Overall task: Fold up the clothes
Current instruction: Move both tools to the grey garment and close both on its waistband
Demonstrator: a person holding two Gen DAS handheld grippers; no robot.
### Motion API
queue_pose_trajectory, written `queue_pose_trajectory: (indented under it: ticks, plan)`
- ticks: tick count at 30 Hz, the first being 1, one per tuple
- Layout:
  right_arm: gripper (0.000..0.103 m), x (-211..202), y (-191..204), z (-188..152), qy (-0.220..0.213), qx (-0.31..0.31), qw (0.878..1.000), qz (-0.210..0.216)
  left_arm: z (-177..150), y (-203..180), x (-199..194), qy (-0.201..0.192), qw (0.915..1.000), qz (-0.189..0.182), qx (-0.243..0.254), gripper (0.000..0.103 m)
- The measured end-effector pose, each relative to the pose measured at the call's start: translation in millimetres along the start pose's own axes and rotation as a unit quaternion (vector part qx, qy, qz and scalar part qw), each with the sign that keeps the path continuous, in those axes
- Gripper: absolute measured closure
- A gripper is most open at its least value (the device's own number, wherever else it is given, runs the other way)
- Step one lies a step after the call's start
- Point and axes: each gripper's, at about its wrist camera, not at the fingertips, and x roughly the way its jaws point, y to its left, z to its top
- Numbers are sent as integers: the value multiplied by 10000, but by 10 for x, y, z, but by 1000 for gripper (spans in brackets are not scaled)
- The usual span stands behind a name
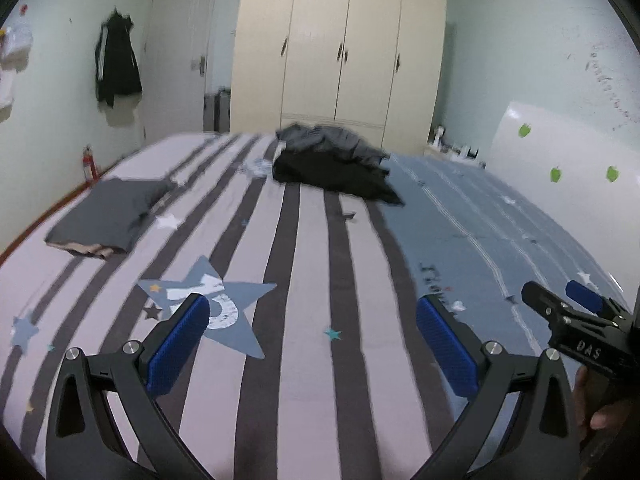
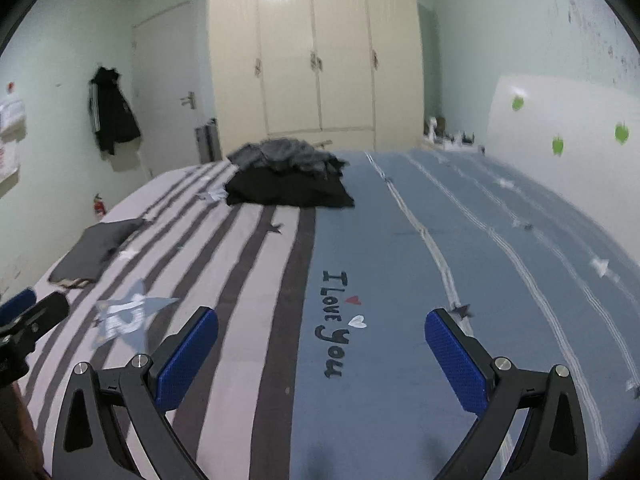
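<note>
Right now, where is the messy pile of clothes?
The messy pile of clothes sits at the bed's far end, in front of the cream wardrobe, right of the folded grey garment.

Rumpled clothes pile (image 1: pixel 332 164); folded grey garment (image 1: pixel 108 216)

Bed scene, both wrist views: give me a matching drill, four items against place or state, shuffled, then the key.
Items:
1. folded dark grey garment
2. loose pile of black and grey clothes
3. black jacket with white stripes
4. left tongs

Places/states:
A. hanging on the left wall
B. open, holding nothing
C. far end of the bed, unfolded
D. flat on the bed's left side

Pairs: 1-D, 2-C, 3-A, 4-B
</note>
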Motion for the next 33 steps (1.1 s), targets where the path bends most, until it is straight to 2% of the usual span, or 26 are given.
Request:
queue_pose_trajectory:
  ticks: [4, 10, 14, 17, 20, 22, 23, 29, 33]
  plan:
    - [1, 424, -61, 198, 388, 73, 9992, -81, 278, -25, 241, 368, 9977, 520, 216, 1]
    - [1, 770, -265, 807, 826, 248, 9963, 44, 884, -155, 504, 855, 9941, 643, 161, 1]
    - [1, 1000, -401, 1213, 1116, 364, 9930, 128, 1214, -195, 940, 1080, 9926, 536, 122, 1]
    - [1, 1394, -415, 1478, 1144, 372, 9926, 139, 1466, -235, 1352, 942, 9945, 362, 277, 1]
    - [1, 1886, -389, 1725, 1088, 347, 9934, 129, 1698, -225, 1991, 856, 9955, 134, 372, 2]
    - [1, 2269, -352, 1883, 1061, 276, 9939, 93, 1861, -199, 2469, 871, 9954, -56, 386, 12]
    - [1, 2481, -325, 1959, 1049, 221, 9942, 66, 1938, -187, 2675, 887, 9953, -107, 378, 14]
    - [1, 3668, -112, 2466, 959, 279, 9949, 138, 2428, -145, 3834, 901, 9950, -376, 199, 14]
    - [1, 4348, -75, 2690, 1020, 475, 9931, 322, 2661, -110, 4389, 958, 9939, -546, -53, 14]
